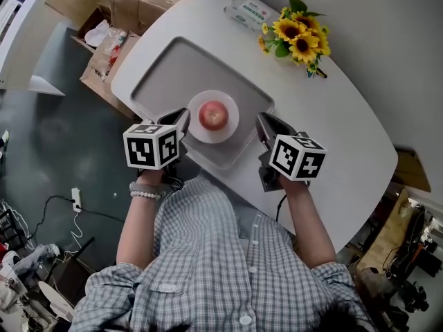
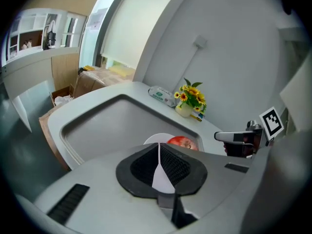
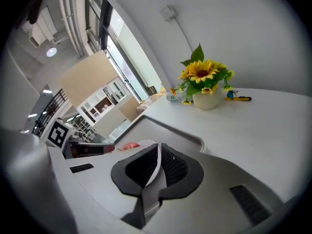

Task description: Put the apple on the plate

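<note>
A red apple [image 1: 213,115] rests in the middle of a small white plate [image 1: 230,127], which stands at the near end of a grey tray [image 1: 166,68]. My left gripper [image 1: 181,120] hangs just left of the plate, its jaws shut with nothing held. To the plate's right my right gripper [image 1: 265,125] is also shut and empty. In the left gripper view the apple [image 2: 183,142] and the plate [image 2: 155,140] peek over the closed left gripper [image 2: 159,152]. The right gripper view shows a sliver of the apple [image 3: 128,146] beyond the right gripper [image 3: 158,156].
The tray lies on a white rounded table [image 1: 346,116]. A pot of sunflowers [image 1: 297,33] and a wrapped packet [image 1: 248,11] stand at the far side. Cardboard boxes [image 1: 138,2] sit on the floor past the table's left end.
</note>
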Demonstrator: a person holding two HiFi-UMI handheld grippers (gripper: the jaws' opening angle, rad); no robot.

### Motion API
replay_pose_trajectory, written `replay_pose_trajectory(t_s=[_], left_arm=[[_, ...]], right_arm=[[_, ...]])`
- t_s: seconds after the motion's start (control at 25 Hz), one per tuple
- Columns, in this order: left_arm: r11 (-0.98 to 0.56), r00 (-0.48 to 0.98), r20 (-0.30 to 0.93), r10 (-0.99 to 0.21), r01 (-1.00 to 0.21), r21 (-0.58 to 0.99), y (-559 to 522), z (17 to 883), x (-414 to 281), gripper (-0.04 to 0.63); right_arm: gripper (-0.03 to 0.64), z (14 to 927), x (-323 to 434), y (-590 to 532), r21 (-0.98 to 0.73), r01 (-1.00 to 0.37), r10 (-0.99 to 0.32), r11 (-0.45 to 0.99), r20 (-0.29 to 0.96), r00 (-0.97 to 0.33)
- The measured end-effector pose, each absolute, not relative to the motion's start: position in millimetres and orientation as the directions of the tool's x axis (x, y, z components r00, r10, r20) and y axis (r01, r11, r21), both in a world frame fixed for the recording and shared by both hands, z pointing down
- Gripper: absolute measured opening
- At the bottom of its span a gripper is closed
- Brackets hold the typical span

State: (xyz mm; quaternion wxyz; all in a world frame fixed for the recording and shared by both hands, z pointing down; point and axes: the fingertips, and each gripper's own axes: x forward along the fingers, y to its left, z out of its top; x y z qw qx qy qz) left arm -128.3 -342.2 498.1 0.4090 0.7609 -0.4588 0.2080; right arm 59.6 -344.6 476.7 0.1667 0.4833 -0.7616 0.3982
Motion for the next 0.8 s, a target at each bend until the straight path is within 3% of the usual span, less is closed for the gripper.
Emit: replay_pose_trajectory(t_s=[0.24,0.8], left_arm=[[-0.331,0.529,0.588,-0.612,-0.846,0.417,-337,456,-99,0.011],[-0.569,0.669,0.36,-0.65,-0.743,0.353,-314,346,-52,0.009]], right_arm=[[0.035,433,82,-332,-0.329,-0.894,-0.707,0.305,0.55,-0.444],[0.034,334,109,-298,-0.171,-0.915,-0.844,0.365,0.355,-0.402]])
